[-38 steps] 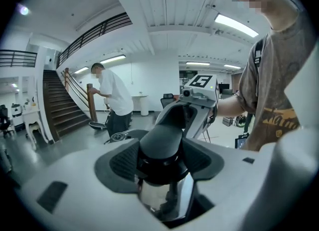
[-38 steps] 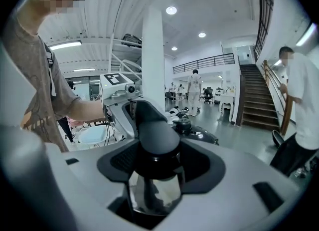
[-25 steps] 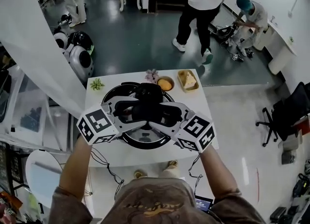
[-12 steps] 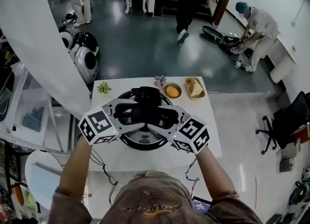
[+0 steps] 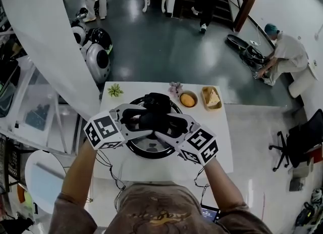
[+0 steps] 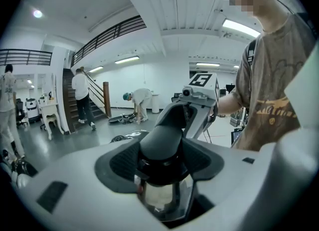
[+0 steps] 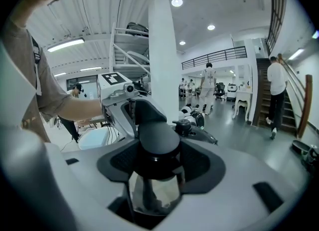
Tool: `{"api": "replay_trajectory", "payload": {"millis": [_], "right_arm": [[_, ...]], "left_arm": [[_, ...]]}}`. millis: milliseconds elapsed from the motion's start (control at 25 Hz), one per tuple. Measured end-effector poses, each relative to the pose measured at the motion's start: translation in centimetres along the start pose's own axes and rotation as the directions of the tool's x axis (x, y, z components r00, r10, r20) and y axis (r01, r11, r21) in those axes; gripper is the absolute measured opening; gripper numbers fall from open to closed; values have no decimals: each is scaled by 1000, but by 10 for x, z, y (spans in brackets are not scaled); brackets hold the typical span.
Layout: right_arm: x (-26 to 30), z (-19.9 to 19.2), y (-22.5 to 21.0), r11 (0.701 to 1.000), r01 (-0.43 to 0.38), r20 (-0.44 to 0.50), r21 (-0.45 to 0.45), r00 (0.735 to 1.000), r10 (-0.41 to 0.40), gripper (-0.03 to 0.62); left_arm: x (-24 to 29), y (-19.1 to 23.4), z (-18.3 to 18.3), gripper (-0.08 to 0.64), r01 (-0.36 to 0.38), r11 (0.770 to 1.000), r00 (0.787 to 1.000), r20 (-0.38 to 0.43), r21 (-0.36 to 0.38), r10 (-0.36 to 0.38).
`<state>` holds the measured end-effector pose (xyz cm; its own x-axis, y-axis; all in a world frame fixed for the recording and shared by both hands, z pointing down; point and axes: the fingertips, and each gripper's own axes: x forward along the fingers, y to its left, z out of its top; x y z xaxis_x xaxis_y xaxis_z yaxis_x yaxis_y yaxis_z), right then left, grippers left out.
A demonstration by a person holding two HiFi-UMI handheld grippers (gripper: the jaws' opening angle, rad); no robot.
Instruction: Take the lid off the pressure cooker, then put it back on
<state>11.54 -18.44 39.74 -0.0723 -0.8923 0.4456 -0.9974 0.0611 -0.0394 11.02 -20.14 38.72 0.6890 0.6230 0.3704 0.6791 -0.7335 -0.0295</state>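
You are clamping both claws on the lid knob (image 6: 162,144): the left claw (image 6: 162,171) and the right claw (image 7: 154,171) are pressing it from opposite sides, facing each other. The lid (image 5: 152,145) is sitting directly beneath the jaws, over the pressure cooker (image 5: 134,148). Whether it is seated or lifted is not showing, so I am judging both steps unfinished. Beyond the claws, a bowl (image 5: 187,99) and tray (image 5: 211,98) are crowding the table (image 5: 166,170) edge, while either side is offering bare tabletop.
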Motion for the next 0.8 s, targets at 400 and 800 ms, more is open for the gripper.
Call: {"api": "replay_trajectory", "payload": {"millis": [400, 800], "right_arm": [[9, -2, -1, 993, 101, 2, 64, 995, -101, 255], [19, 0, -7, 970, 209, -7, 125, 978, -210, 255]], "left_arm": [[-1, 7, -7, 273, 103, 993, 995, -19, 50, -102], [-1, 20, -10, 273, 217, 972, 976, -4, 91, -218]]}}
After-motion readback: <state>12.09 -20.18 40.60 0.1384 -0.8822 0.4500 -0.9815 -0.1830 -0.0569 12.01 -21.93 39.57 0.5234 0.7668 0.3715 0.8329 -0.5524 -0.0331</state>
